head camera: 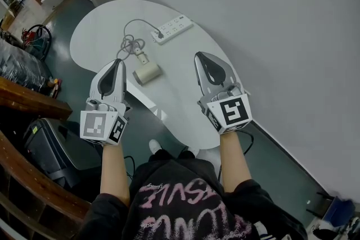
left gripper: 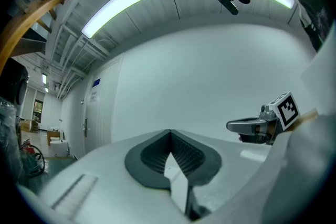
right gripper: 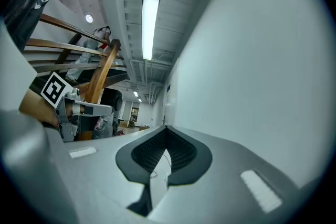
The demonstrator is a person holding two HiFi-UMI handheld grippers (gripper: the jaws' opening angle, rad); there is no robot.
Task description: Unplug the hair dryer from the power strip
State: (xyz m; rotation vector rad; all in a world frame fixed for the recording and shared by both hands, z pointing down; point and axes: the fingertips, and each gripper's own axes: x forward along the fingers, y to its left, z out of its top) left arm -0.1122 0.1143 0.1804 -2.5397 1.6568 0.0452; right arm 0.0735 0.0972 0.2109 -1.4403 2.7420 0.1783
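- As I judge it, the step in hand is the approach. Neither tool has reached the work, and the plug has not yet been pulled.
- To do this well, one tool should press down on the white oblong plastic power strip [head camera: 173, 27]. The other should close on the body of the small dark plug [head camera: 158, 35], not on the cord, and draw it straight out along its pins. A sideways tug would probably drag the light strip across the white rounded table [head camera: 98, 25].
- Both sets of jaws need opening before they descend.
- The left grey two-jaw gripper [head camera: 118, 62] has its jaws brought together at the tips [left gripper: 169, 132]. It holds nothing and touches nothing, and only bare wall and ceiling show beyond its tips.
- The right grey two-jaw gripper [head camera: 201, 57] is likewise closed at the tips [right gripper: 167, 128]. It is empty and held clear of the table.
- The power strip lies ahead of both grippers, between their lines and well apart from either. Its plugged end is the one turned toward the left gripper.
- The stubby beige hair dryer [head camera: 147, 72] lies between the two grippers, nearer the left one and just ahead of its tips.
- The thin grey cord [head camera: 129, 42] lies in loose loops ahead of the left gripper and runs on to the plug.
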